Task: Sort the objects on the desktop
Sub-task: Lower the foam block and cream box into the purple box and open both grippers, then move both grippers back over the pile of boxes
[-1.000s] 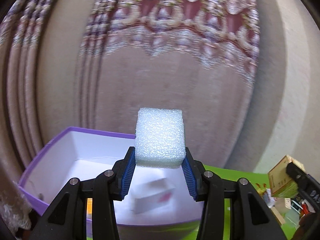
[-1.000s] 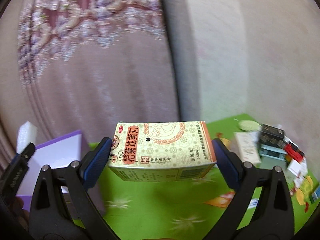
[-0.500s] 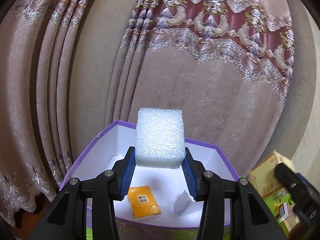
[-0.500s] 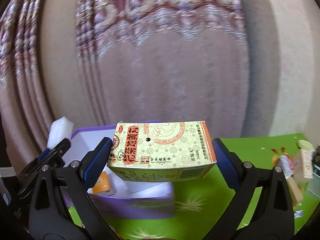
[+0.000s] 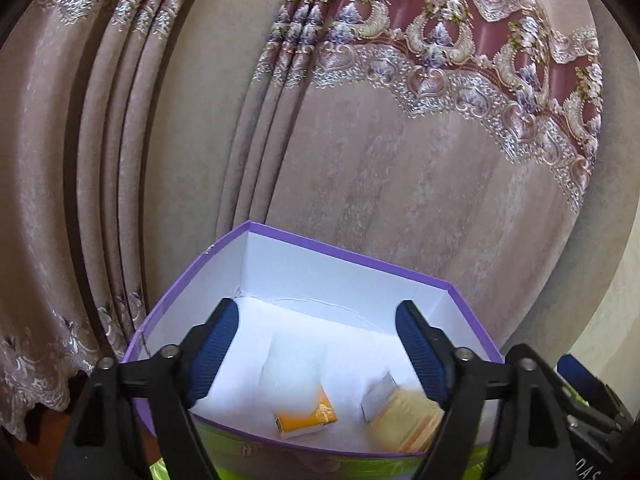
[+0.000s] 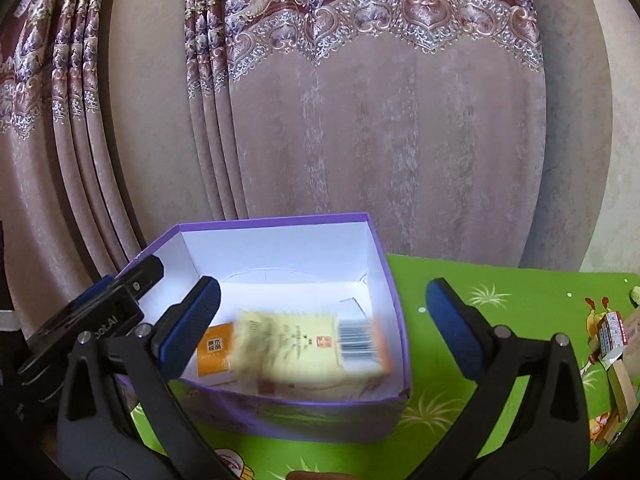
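Purple box (image 6: 386, 276) holds one blurred yellow carton (image 6: 312, 354), one orange packet (image 6: 214, 350) at its nine o'clock, one white foam block (image 5: 294, 364). Both grippers, left (image 5: 316, 350) and right (image 6: 322, 322), have just spread open, released, nothing between their pads.

The yellow box (image 6: 316, 350) at lower centre of the right wrist view is smeared with motion blur; only its barcode reads clearly, and whether it has landed on the floor of the purple box (image 6: 394, 320) cannot be told. In the left wrist view the same yellow box (image 5: 404, 420) is a blurred patch at lower right, partly behind a gripper finger. A pale blurred block (image 5: 290, 372), lower centre, is too smeared to identify. The small white carton (image 5: 378, 394) is half covered. At the right edge of the right wrist view, a cluster of small packages (image 6: 614, 338) on the worktop (image 6: 520, 292) is cut off and too small to read.
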Motion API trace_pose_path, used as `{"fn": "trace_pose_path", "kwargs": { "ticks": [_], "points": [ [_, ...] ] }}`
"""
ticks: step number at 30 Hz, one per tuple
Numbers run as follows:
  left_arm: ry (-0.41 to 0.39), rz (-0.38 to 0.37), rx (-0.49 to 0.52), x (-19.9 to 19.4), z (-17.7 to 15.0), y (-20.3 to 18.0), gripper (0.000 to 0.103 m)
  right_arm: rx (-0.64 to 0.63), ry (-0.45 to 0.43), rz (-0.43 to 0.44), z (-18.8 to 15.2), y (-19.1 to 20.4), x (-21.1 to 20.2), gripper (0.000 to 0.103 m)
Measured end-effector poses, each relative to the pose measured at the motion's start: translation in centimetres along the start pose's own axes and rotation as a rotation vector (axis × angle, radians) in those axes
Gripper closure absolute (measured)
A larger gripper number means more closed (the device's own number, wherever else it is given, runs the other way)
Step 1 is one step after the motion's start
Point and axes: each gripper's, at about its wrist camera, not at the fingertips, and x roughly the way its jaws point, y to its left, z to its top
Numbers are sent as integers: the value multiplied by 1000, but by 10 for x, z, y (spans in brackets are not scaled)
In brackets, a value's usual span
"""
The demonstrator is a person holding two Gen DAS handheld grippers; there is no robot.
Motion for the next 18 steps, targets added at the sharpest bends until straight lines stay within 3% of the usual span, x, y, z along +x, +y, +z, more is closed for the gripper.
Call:
{"fn": "trace_pose_path", "kwargs": {
  "ticks": [8, 18],
  "points": [
    [-21, -10, 26, -8, 2, -9, 21, 40, -21, -21, 1, -16, -16, 1],
    [-22, -146, 115, -19, -1, -53, 17, 96, -21, -94, -6, -58, -50, 1]
  ]
}}
